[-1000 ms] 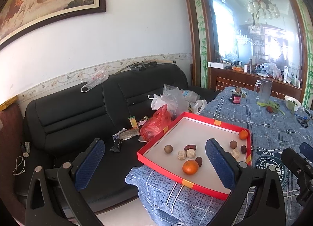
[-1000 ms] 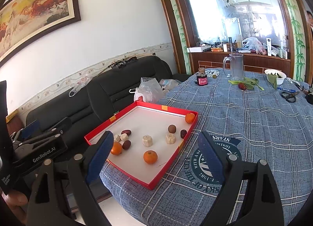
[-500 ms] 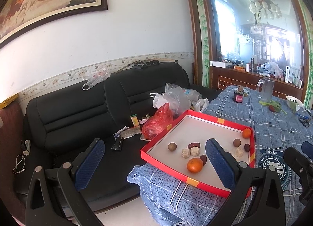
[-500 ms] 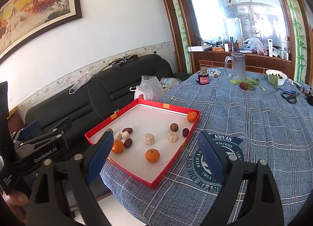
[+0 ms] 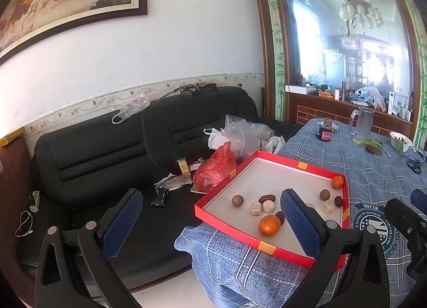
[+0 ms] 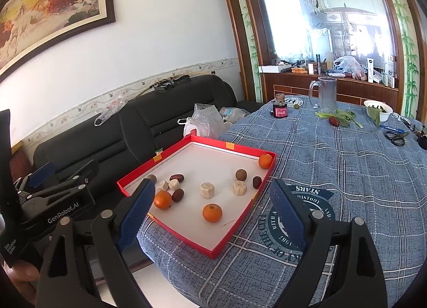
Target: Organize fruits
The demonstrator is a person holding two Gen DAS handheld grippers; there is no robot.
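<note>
Round oranges (image 6: 212,212) in cardboard tray (image 6: 226,238)

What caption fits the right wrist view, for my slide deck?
Open right gripper hovers before a red tray holding three oranges, dates and pale chunks.

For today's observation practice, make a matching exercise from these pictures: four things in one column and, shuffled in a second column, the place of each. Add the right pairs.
Things
1. orange
2. glass mug
3. red plastic bag
4. scissors

Places
A. on the black sofa
B. far corner of the red tray
C. on the tablecloth at the right edge
D. upright beside the leafy greens

Pairs: 1-B, 2-D, 3-A, 4-C
</note>
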